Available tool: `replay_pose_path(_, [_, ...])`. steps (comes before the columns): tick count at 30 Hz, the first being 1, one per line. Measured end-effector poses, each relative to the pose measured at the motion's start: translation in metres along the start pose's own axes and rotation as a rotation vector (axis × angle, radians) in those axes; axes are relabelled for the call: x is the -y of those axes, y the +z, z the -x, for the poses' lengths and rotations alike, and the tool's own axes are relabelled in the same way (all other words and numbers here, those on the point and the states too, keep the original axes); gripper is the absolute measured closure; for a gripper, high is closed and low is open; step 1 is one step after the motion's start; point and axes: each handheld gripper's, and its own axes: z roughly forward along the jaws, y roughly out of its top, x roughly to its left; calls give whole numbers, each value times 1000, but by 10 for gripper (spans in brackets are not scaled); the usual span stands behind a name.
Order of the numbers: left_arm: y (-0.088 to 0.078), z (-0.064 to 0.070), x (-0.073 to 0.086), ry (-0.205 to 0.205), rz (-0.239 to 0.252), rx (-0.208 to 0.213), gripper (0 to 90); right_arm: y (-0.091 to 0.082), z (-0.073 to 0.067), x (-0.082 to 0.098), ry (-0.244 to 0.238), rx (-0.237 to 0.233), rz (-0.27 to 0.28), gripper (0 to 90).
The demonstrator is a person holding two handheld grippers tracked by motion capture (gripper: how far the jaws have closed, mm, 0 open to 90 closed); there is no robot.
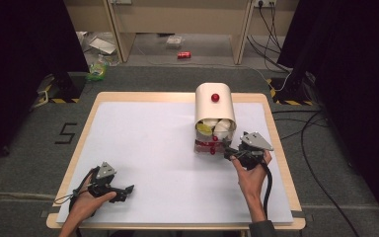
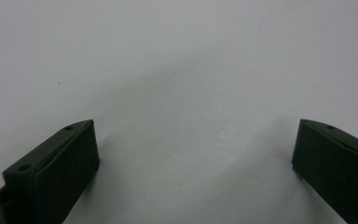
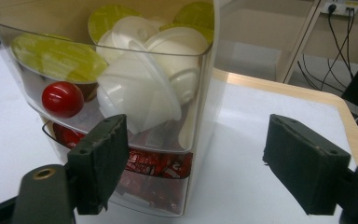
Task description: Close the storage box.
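Right claw (image 1: 231, 150) gapes wide at the clear drawer box (image 3: 121, 116), nothing between its jaws, lined up near the red knob (image 3: 62, 99); left claw (image 1: 127, 189) rests open and empty on the tabletop (image 1: 148, 148), out of the way.

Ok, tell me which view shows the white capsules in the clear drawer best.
The right gripper view: the white capsules sit close and sharp behind the clear drawer front, among green-lidded ones. The high view shows them as small pale shapes. The left gripper view looks at the white table.
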Motion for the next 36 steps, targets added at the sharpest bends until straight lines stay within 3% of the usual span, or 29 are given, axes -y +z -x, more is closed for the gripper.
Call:
replay_pose_path(11, [0,0,0,0,0,1,0,5,-3,6,-16,-6,-32,229])
replay_pose_path(12, [0,0,0,-1,1,1,0,3,-4,8,-11,-8,-24,261])
replay_pose_path(20, [0,0,0,1,1,-5,0,-3,-1,12,8,-24,-36,237])
replay_pose_path(36, [0,-1,0,-3,3,4,0,-19,-2,21,-6,-47,-56,234])
